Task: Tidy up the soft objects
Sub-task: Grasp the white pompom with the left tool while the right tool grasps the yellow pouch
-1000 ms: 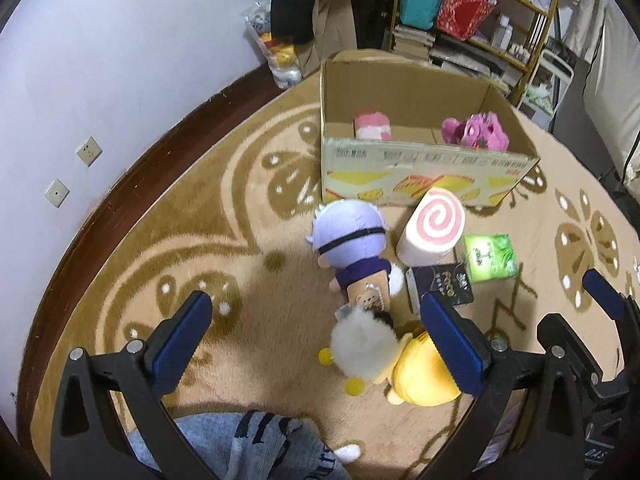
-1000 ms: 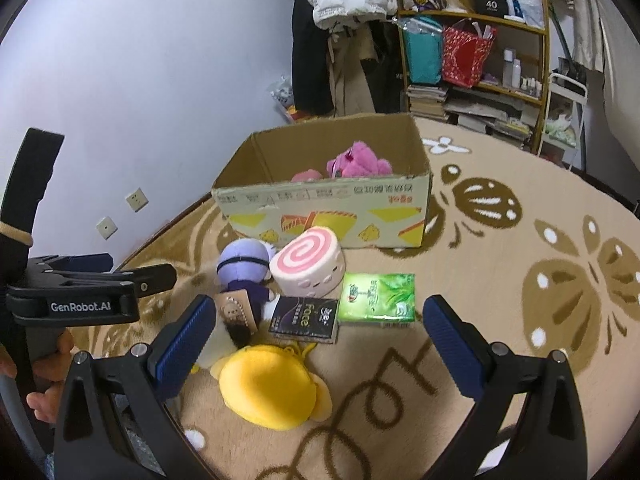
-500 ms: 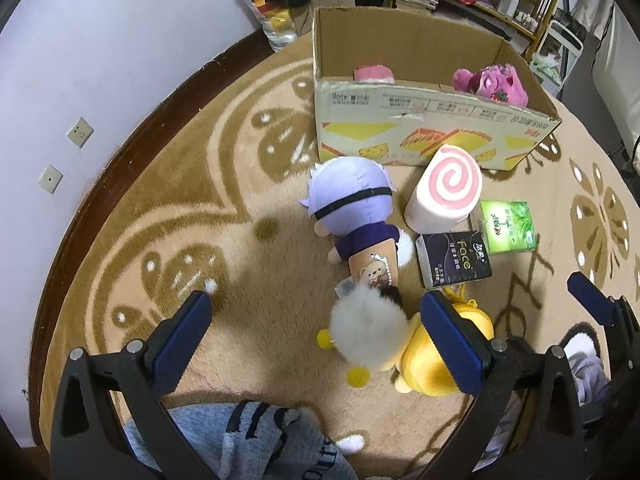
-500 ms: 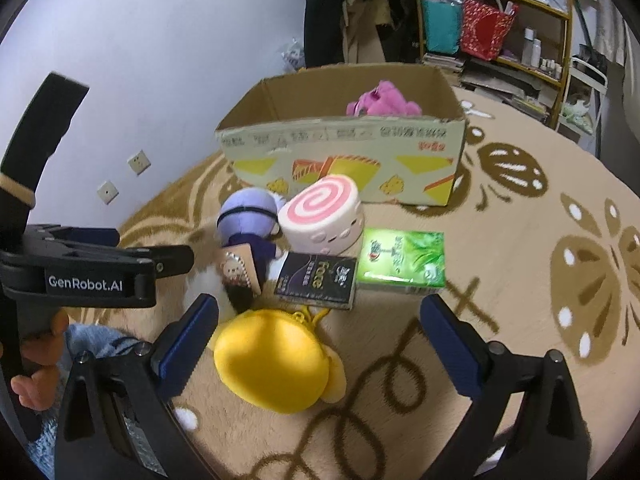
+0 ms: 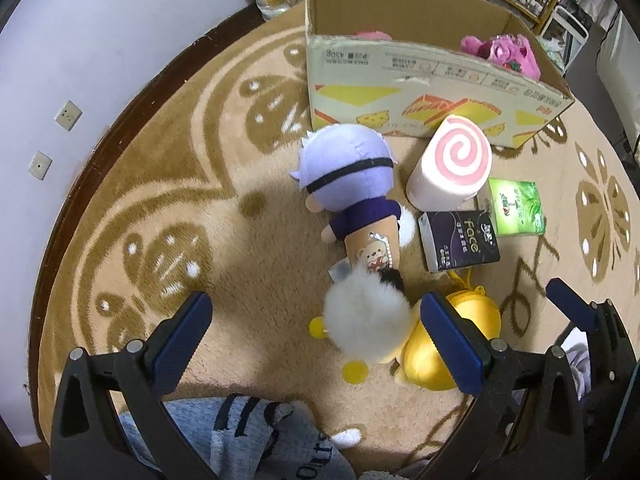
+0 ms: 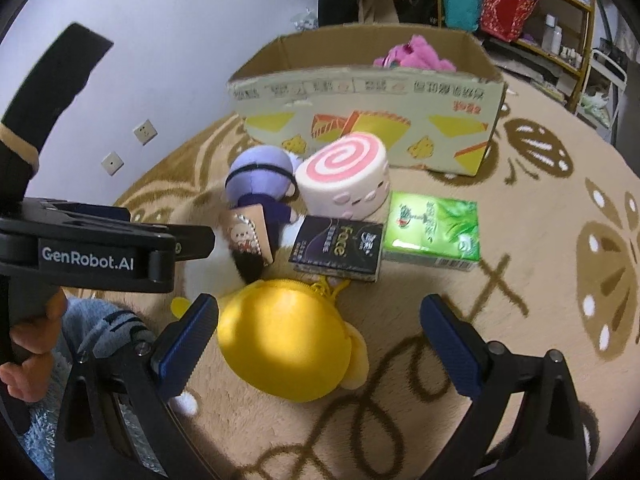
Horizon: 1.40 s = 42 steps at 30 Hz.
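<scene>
Soft toys lie on the patterned rug in front of an open cardboard box (image 5: 420, 92): a purple-haired doll (image 5: 348, 176), a pink swirl-roll cushion (image 5: 452, 168), a white fluffy toy (image 5: 366, 320) and a yellow plush (image 6: 284, 340). A pink plush (image 5: 504, 52) lies inside the box. My left gripper (image 5: 316, 340) is open, hovering just short of the white fluffy toy. My right gripper (image 6: 320, 344) is open, with the yellow plush between its fingers, not clamped.
A black tissue pack (image 5: 460, 240) and a green tissue pack (image 5: 516, 208) lie right of the toys. A small card with a bear picture (image 5: 372, 252) rests on the doll. A white wall with sockets (image 5: 68, 116) is on the left, shelves (image 6: 520, 4) behind the box.
Both grippers have moved forward and down toward the toys. The yellow plush now sits between the right gripper's fingers. The objects have not moved.
</scene>
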Each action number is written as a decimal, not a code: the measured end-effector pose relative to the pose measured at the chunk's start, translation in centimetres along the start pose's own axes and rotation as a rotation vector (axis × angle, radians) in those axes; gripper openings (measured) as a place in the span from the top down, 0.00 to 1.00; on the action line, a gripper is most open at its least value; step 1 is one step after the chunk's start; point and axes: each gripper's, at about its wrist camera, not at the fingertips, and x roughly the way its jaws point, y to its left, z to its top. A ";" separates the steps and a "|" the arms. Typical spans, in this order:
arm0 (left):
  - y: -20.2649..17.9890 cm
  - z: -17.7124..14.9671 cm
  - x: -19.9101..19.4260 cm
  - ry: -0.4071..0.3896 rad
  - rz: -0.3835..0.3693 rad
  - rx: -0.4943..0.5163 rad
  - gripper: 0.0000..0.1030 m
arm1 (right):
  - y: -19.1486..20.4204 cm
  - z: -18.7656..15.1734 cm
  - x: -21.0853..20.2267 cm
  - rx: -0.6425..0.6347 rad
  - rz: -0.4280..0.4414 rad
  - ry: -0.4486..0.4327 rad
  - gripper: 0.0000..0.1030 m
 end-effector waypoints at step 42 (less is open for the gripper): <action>-2.5 -0.3 5.8 0.167 -0.071 0.046 0.71 | 3.5 -1.3 6.0 -0.123 0.024 0.195 0.26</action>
